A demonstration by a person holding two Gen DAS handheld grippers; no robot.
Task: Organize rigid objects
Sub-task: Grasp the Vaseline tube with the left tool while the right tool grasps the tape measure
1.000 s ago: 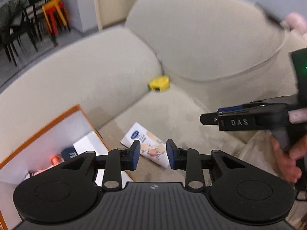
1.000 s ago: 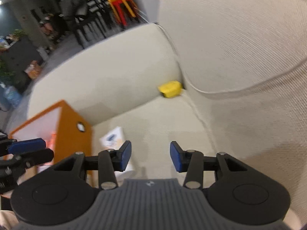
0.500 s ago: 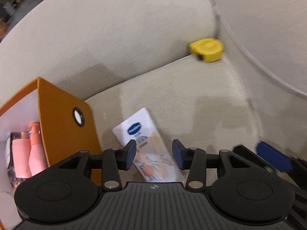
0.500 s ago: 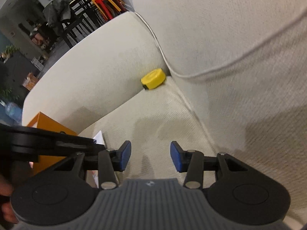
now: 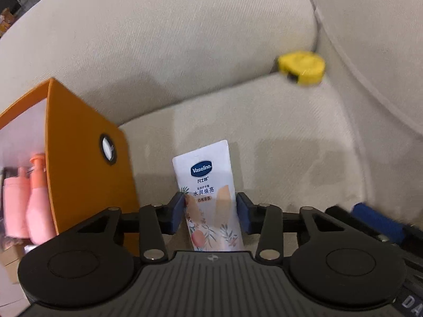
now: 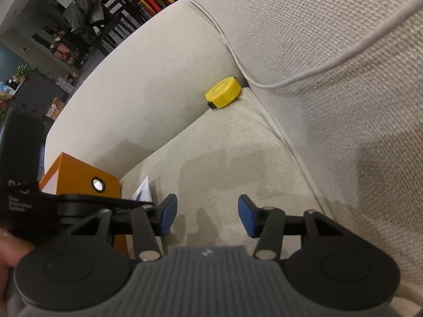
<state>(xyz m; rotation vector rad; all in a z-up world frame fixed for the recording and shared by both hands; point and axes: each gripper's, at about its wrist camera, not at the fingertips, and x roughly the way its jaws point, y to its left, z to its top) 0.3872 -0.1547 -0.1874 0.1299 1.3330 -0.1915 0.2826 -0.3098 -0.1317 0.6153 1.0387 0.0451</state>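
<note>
Left claw closing, not yet clamping the Vaseline tube; risking slip on the soft sofa cushion. Right claw gaping empty.

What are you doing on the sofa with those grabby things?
Tidying up. The left gripper has just been closing around a Vaseline tube lying on the sofa; its pads look at the tube's edges, but a firm grip isn't clear. The right gripper is open and empty. An orange box holding pink bottles stands beside it; a yellow tape measure waits in the corner.
</note>
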